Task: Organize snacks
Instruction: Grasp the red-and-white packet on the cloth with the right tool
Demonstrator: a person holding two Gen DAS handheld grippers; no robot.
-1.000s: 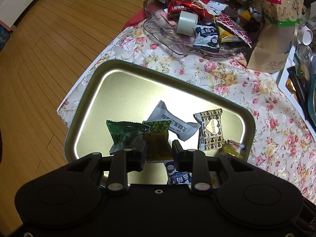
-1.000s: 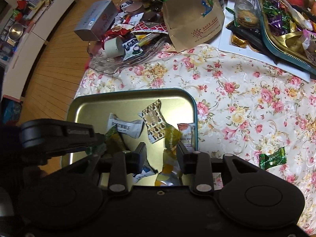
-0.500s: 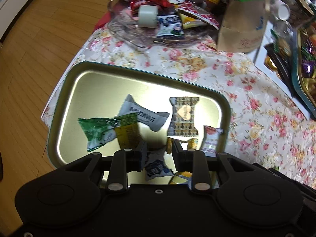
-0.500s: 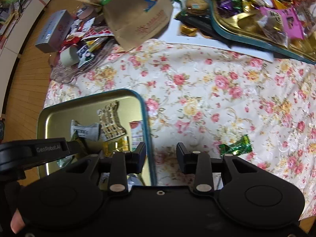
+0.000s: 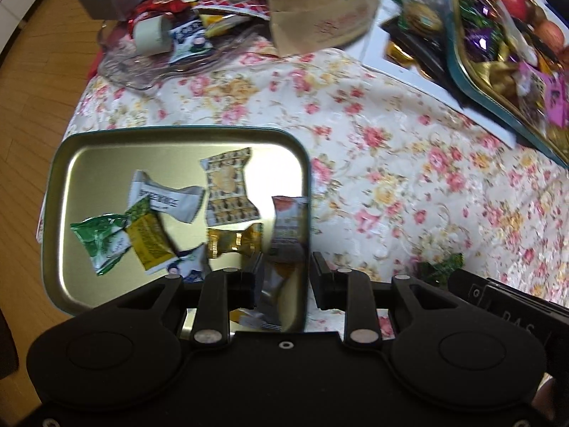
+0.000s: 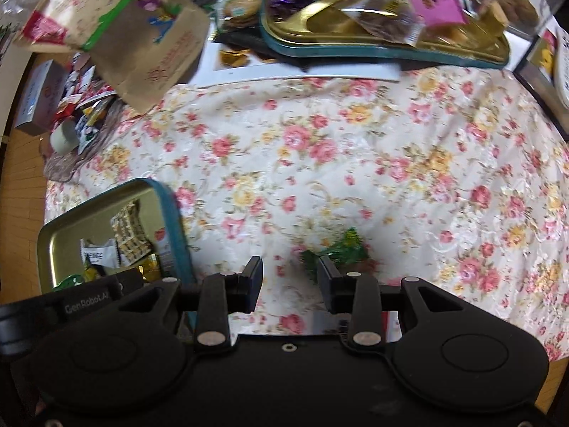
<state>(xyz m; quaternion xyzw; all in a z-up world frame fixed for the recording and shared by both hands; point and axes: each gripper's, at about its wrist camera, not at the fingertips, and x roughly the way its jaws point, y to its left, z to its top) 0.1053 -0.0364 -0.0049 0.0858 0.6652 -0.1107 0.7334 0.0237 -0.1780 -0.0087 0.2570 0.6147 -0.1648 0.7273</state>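
1. Two hand-held grippers, both empty. The left gripper (image 5: 284,274) has its jaws spread, gripping nothing, poised over the right rim of the gold tray (image 5: 57,192). The right gripper (image 6: 290,277) also has its jaws spread and empty, low over the floral tablecloth (image 6: 355,163).
2. One gold tray, teal-edged, on the tablecloth near the table's left edge. Contents:
   - green packet (image 5: 101,240), at left;
   - yellow packet (image 5: 151,240), touching the green one;
   - white-grey wrapped sweet (image 5: 165,199), behind them;
   - patterned brown-and-cream packet (image 5: 227,188), toward the middle;
   - gold twist-wrapped candy (image 5: 233,240), in front of it;
   - orange-topped packet (image 5: 288,226), against the right wall;
   - blue-and-white packet (image 5: 188,265), partly hidden by the left gripper.
3. One green-wrapped candy (image 6: 338,249), loose on the tablecloth outside the tray, just beyond the right gripper's right finger (image 6: 325,274); whether they touch I cannot tell. It also shows in the left wrist view (image 5: 439,267), blurred.
4. One clear glass dish (image 5: 142,67) at the far left, holding mixed wrappers and a roll of tape (image 5: 151,33).
5. One brown paper bag (image 6: 160,53), behind, tilted.
6. One second teal-rimmed tray (image 6: 384,49), far right, heaped with purple, pink and gold sweets.
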